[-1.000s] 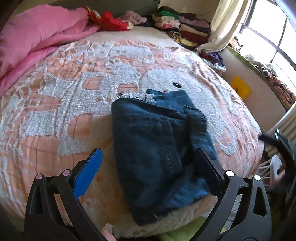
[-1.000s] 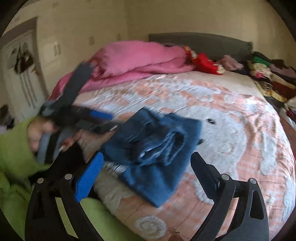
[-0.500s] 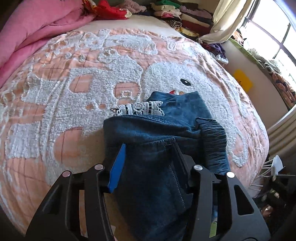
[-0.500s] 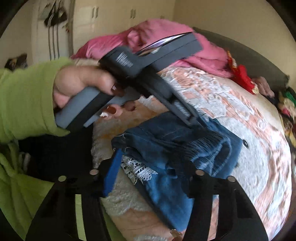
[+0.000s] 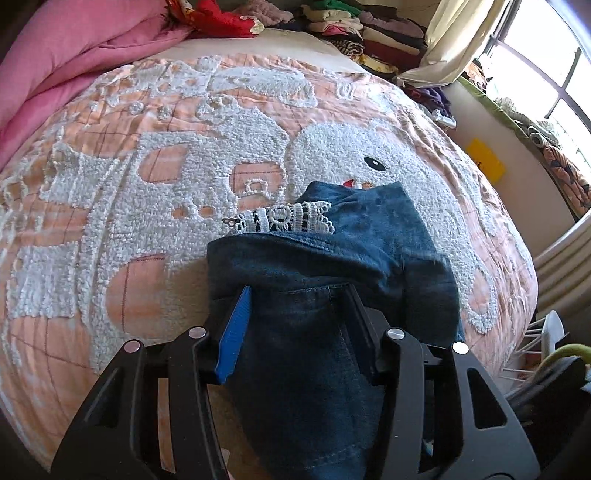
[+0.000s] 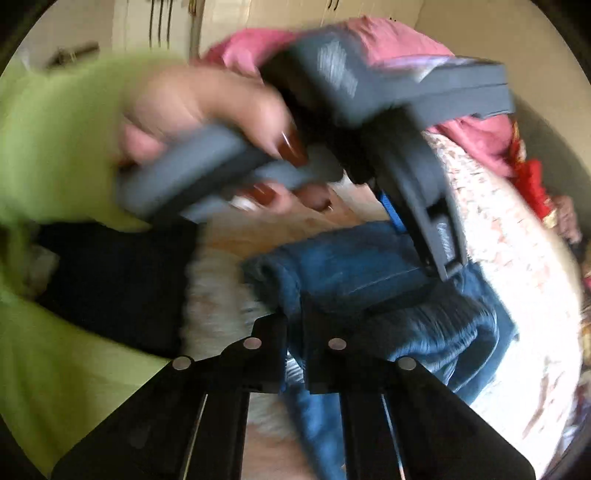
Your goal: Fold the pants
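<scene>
The blue denim pants (image 5: 332, 266) lie folded in a bundle near the front edge of the bed, with a white lace trim (image 5: 280, 221) showing at their far side. My left gripper (image 5: 297, 295) straddles the near part of the bundle, its fingers partly closed against the denim. In the right wrist view the pants (image 6: 369, 273) are blurred. My right gripper (image 6: 293, 314) is shut on a fold of denim at the bundle's near edge. The left gripper (image 6: 436, 229), held by a hand, shows above the pants in that view.
The bed has a peach and white tufted cover (image 5: 166, 177). A pink duvet (image 5: 74, 48) lies at the back left. Stacked clothes (image 5: 369, 33) sit at the back right by a curtain and window. A green-sleeved arm (image 6: 59, 147) fills the left of the right wrist view.
Both grippers have moved in onto the pants and narrowed. The right gripper has closed on a denim fold; the left gripper's fingers now press the bundle.
</scene>
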The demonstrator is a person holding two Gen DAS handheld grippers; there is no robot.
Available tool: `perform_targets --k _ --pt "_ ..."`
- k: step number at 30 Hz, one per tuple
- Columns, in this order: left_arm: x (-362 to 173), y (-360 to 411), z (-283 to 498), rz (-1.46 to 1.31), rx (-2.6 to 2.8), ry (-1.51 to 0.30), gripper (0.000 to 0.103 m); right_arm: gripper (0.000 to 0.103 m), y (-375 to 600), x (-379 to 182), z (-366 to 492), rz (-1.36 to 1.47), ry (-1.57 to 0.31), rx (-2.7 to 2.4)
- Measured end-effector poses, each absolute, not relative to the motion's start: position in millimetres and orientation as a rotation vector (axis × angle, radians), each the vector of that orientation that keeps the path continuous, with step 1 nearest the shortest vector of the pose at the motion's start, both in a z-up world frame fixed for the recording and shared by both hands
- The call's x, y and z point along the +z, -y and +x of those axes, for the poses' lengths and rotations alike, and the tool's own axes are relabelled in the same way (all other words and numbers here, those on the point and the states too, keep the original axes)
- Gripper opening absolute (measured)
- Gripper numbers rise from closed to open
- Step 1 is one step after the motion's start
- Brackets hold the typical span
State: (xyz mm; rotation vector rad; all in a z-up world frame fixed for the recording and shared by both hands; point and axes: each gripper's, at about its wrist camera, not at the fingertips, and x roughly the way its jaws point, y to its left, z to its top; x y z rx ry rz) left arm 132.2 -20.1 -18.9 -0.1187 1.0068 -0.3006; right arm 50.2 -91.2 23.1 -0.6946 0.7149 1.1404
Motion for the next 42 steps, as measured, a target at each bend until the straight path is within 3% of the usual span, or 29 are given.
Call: perform_targets --k 3,8,14,16,22,28,36,37,38,42 --pt "-20.2 18.3 133.0 -0.134 -0.305 -0.999 0.042 0.005 103.2 23.6 36.6 -0.738 -0.676 1.12" --pt "-24.0 16.3 132.8 -0.165 -0.304 -0.986 0.043 0.009 106.3 -25.3 37.3 -0.751 -0.745 1.059" --pt "-13.8 13.0 120.5 -0.174 -0.311 -0.932 0.054 0.029 132.3 2.6 42.7 -0.539 -0.792 1.064" --pt "-5.2 9.4 109.0 -0.143 -0.28 -0.892 0.059 0.045 147.9 18.0 44.1 -0.466 -0.789 1.055" --pt "0.7 -3.4 81.6 -0.118 -0.232 -0.871 0.067 0.057 186.7 68.7 71.3 -0.263 -0.719 0.897" --pt "-10.6 8.4 60.4 -0.074 -0.26 -0.919 0.067 0.057 184.4 82.0 138.3 -0.228 -0.753 0.768" --pt "-27.9 23.9 51.0 -0.035 -0.274 -0.974 0.067 0.055 138.3 42.1 206.5 -0.278 -0.937 0.801" --pt "-28.7 25.2 50.3 -0.032 -0.273 -0.976 0.067 0.037 133.5 31.5 212.1 -0.277 -0.981 0.813" --pt "-29.7 25.7 49.8 -0.03 -0.271 -0.978 0.068 0.029 129.3 21.2 216.5 -0.272 -1.031 0.832" --pt "-31.1 27.2 48.0 -0.031 -0.275 -0.982 0.069 0.023 124.6 26.5 205.8 -0.33 -0.98 0.789"
